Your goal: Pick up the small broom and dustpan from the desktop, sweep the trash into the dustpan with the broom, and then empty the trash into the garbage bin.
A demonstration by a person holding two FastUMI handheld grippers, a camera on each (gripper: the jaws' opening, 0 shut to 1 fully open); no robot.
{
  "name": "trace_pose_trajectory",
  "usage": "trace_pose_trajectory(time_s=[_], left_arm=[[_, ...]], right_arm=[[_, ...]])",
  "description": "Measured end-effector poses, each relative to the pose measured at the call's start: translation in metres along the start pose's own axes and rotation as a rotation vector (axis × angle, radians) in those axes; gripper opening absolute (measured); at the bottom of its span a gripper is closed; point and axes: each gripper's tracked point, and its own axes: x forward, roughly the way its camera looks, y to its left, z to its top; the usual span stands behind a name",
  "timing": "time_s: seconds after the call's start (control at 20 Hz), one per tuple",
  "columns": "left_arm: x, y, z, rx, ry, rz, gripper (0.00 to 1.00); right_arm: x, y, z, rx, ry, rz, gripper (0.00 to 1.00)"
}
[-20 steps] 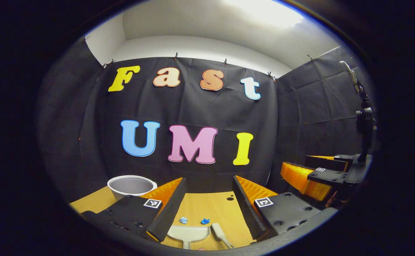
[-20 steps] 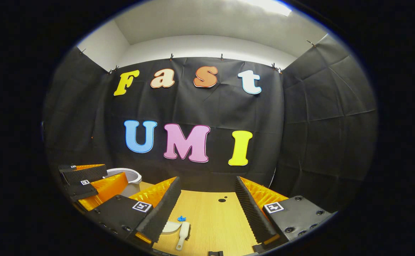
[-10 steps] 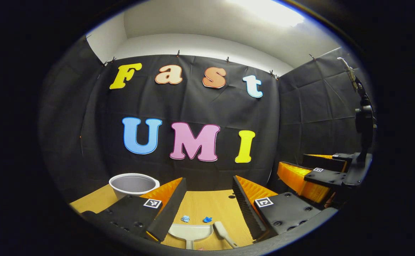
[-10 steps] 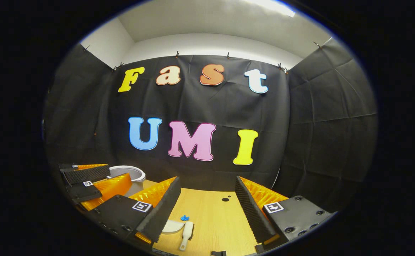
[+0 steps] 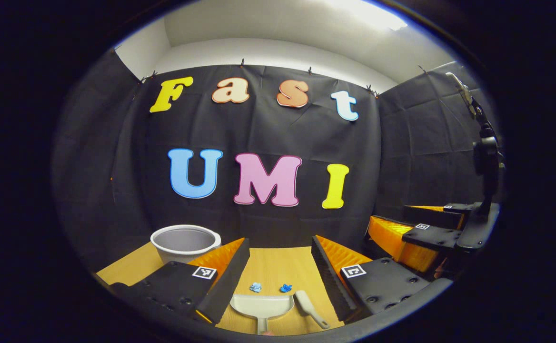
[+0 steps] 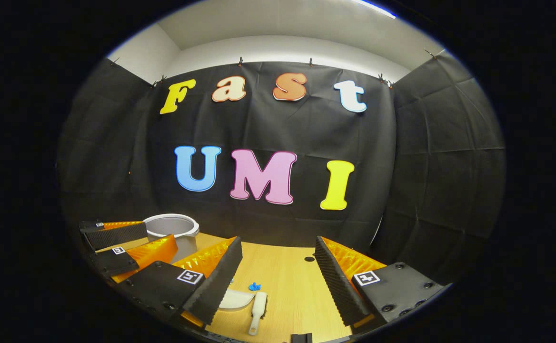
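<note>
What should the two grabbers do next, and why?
Probably lower both: the left gripper toward the dustpan and the right gripper toward the broom. Both are open and hold nothing, both tools lie flat on the desk, and the blue trash lies unswept just beyond the dustpan.

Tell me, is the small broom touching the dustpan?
Apart. In the left gripper view, a strip of bare desktop separates the dustpan from the small broom lying to its right.

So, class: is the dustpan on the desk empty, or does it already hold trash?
Empty. The dustpan shows a bare inside, and both blue trash scraps lie on the desk just beyond its front edge.
</note>
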Motion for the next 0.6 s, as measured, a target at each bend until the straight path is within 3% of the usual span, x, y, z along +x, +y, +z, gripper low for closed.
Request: trace_pose_trajectory(time_s=[0.2,0.45,0.6], left_arm=[[0.022,0.014,-0.061,-0.096,0.199,0.008,0.78],[0.034,0.034,-0.137,-0.099,0.437,0.038,0.78],[0.030,0.032,-0.181,-0.158,0.632,0.036,0.79]], right_arm=[[0.023,0.016,-0.043,0.024,0.113,0.018,0.99],[0.058,0.022,-0.131,0.085,0.404,0.012,0.99],[0.073,0.030,-0.180,0.144,0.538,-0.002,0.99]])
